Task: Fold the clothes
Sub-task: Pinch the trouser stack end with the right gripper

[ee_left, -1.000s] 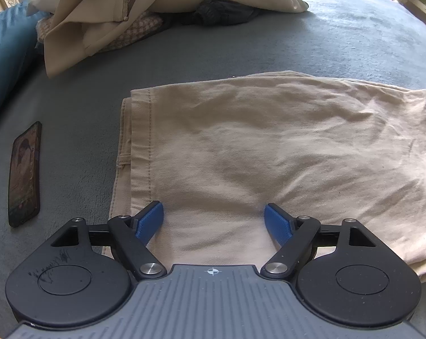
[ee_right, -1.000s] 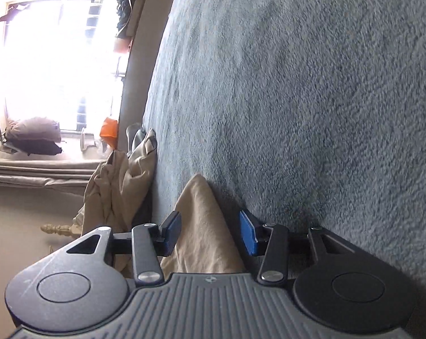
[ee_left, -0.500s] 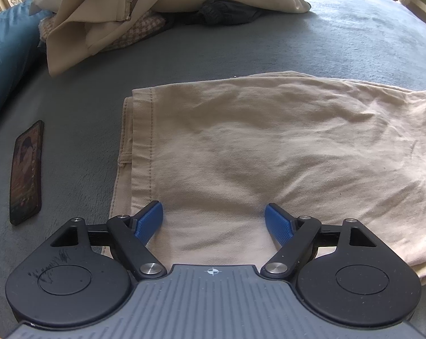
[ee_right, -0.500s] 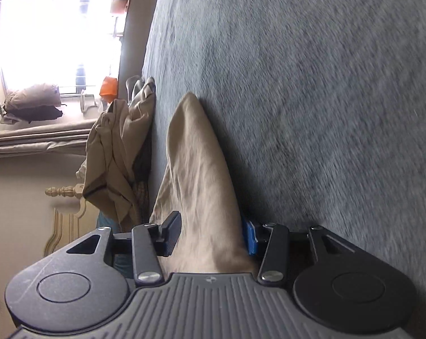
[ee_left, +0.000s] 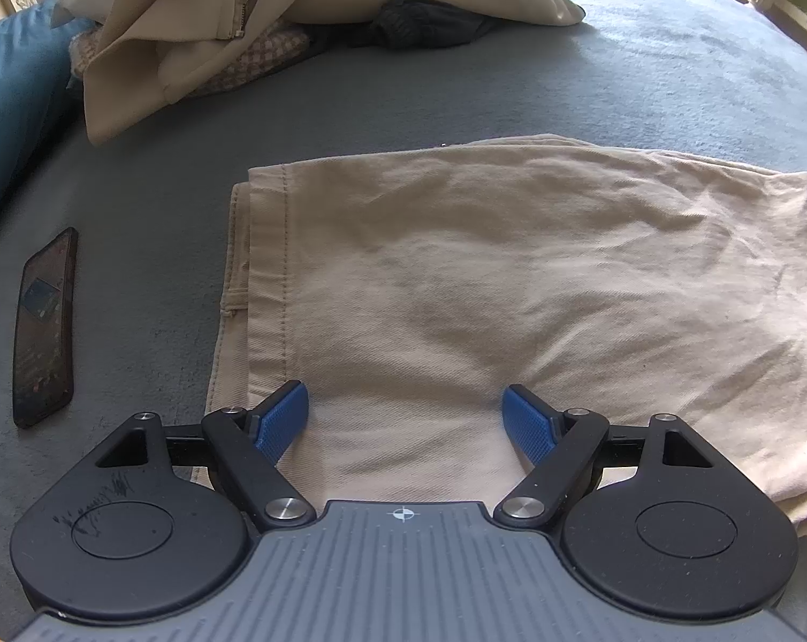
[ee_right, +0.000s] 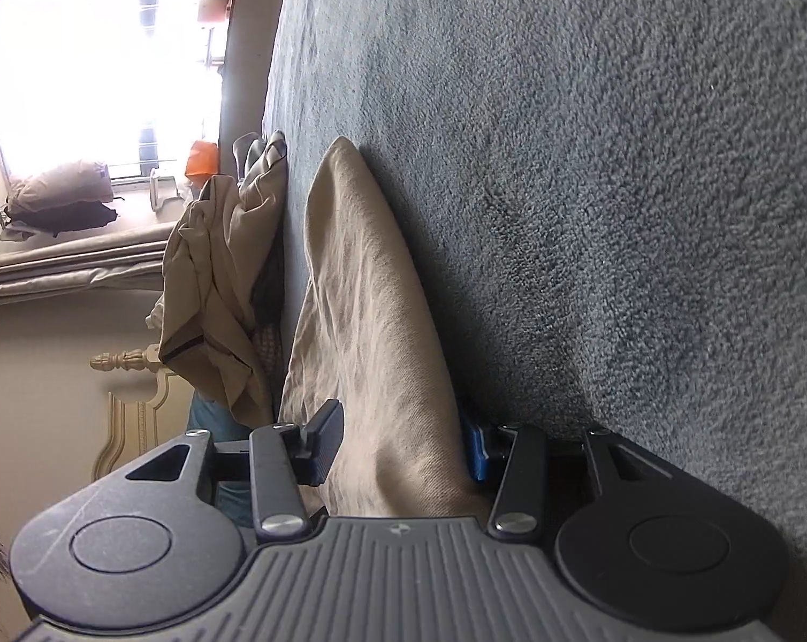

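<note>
Left view
Left gripper (ee_left: 405,420): jaws wide apart over the near edge of the trousers, nothing pinched between the blue pads (ee_left: 280,420).
Trousers (ee_left: 510,294): beige, folded flat on the grey blanket (ee_left: 644,80), hemmed edge toward the left.
Phone (ee_left: 45,326): dark, flat on the blanket, left of the trousers and apart from them.
Clothes heap (ee_left: 275,16): beige, checked and dark pieces, beyond the trousers at the far side.
Pillow (ee_left: 7,101): blue, at the left edge.

Right view
Right gripper (ee_right: 401,441): turned on its side, jaws about half closed with the trousers' fold (ee_right: 371,321) between them; whether the pads squeeze the cloth I cannot tell.
Blanket (ee_right: 591,160): fills the right side; one blue pad (ee_right: 477,452) lies against it.
Clothes heap (ee_right: 216,278): beyond the trousers.
Window (ee_right: 93,53): bright, at upper left.
</note>
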A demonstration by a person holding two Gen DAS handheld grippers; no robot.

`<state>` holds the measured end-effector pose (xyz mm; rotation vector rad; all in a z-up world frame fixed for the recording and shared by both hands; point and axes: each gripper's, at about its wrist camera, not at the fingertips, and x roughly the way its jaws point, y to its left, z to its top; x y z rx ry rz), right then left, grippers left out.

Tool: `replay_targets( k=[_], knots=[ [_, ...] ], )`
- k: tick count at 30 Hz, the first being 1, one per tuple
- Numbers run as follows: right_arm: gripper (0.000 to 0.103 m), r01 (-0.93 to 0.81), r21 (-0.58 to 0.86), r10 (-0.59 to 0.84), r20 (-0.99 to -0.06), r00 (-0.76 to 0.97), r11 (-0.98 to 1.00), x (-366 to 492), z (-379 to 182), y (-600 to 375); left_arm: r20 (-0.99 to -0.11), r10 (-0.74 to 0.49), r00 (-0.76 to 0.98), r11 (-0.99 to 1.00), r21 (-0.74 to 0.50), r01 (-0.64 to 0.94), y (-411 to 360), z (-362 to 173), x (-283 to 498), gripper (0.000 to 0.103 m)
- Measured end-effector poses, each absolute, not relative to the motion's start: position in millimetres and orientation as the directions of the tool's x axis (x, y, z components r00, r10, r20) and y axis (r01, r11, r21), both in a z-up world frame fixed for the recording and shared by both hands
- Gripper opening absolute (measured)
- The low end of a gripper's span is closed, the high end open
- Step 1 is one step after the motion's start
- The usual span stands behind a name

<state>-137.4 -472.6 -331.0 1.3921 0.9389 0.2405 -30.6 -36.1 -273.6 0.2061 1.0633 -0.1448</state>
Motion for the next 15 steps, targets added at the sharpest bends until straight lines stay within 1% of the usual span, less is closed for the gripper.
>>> replay_targets(
  k=[15],
  knots=[
    [0.047, 0.366, 0.904, 0.655, -0.417, 0.631, 0.223, -139.0, -332.1, -475.3, -0.877, -0.024, 0.48, 0.97, 0.095, 0.223, -35.0, -272.7, -29.8, 0.081]
  ],
)
